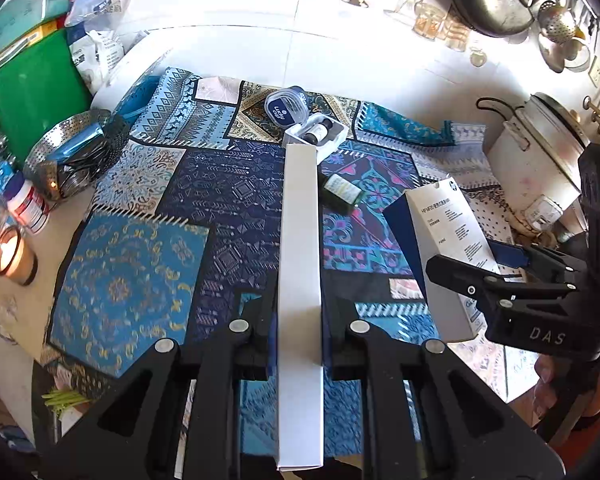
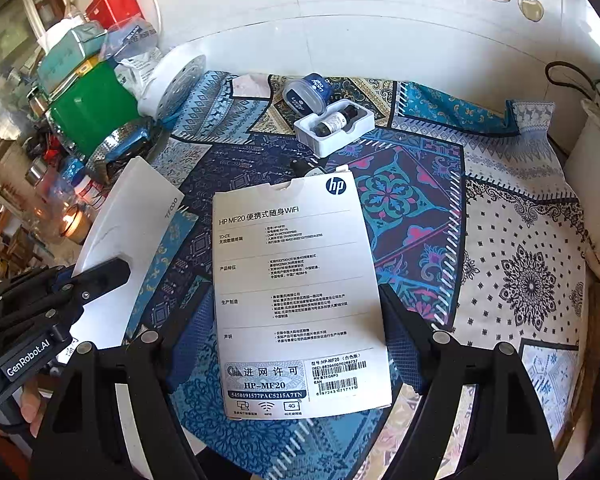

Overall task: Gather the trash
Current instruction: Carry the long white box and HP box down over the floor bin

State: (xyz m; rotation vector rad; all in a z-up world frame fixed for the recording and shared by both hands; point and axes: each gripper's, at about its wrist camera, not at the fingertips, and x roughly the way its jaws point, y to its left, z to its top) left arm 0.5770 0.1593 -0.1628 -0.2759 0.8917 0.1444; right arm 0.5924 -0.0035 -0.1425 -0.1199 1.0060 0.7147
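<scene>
My left gripper (image 1: 300, 300) is shut on a flat white box (image 1: 300, 220), seen edge-on and held above the patterned cloth (image 1: 132, 288). In the right wrist view the same white box (image 2: 132, 220) shows its broad face at the left, in the left gripper (image 2: 100, 276). My right gripper (image 2: 296, 300) is shut on a white HP WiFi box (image 2: 292, 280), its pads pressing both long sides. From the left wrist view the HP box (image 1: 448, 232) hangs tilted in the right gripper (image 1: 464, 280). A small green bottle (image 1: 342, 190) lies on the cloth.
A round blue-lidded tub (image 1: 286, 106) and a white tray with small bottles (image 1: 316, 134) sit at the cloth's far side. A perforated steel basket (image 1: 76, 152), green box (image 1: 36, 92) and lit candle (image 1: 10, 252) crowd the left. A white cooker (image 1: 536, 160) stands right.
</scene>
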